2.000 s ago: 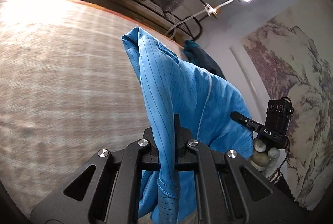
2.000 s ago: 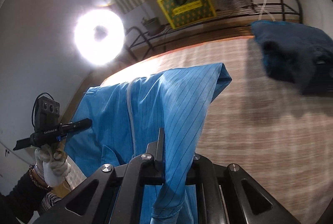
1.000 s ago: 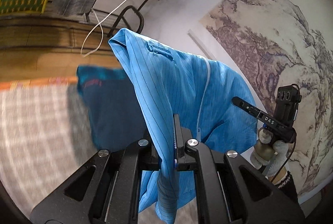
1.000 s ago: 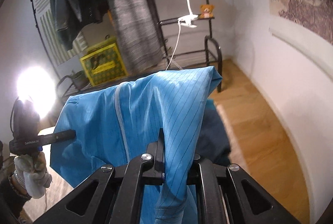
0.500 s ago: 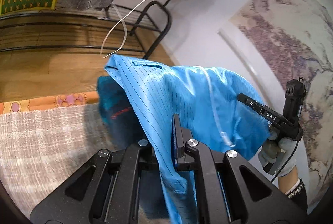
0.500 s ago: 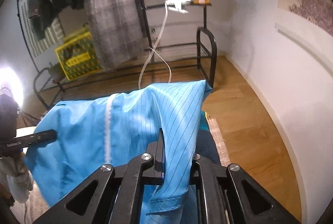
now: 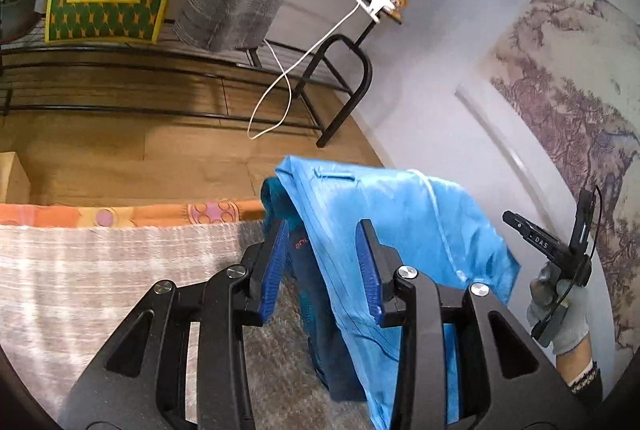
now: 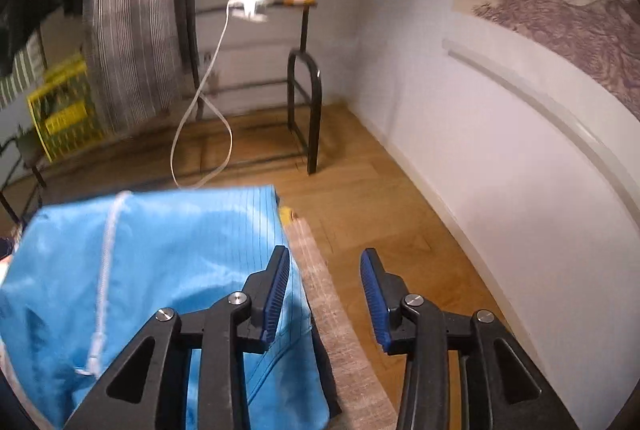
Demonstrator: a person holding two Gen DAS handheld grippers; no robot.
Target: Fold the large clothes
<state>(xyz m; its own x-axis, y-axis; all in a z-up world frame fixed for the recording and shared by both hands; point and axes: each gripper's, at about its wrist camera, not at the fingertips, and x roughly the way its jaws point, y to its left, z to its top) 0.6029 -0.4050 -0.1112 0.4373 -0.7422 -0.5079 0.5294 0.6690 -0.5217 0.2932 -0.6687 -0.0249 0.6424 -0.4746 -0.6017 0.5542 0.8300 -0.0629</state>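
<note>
Both grippers' jaws just opened; blue garment [image 7: 400,222] lies sideways between them

Right gripper [image 8: 325,290] jaws just opened – nothing between pads; blue garment [image 8: 160,262] touching left finger, draped over near rug edge [image 8: 332,318]

1. Left gripper [image 7: 324,266]: jaws parted, having just been opening; blue fabric lies between the blue-ribbed pads [image 7: 273,270] without being pinched.
2. Right gripper [image 8: 325,294]: jaws parted, having just been opening; gap empty, left pad beside fabric.
3. Right hand [image 7: 560,310], seen from the left wrist: grey-gloved, dark cuff, gripping its handle.
</note>
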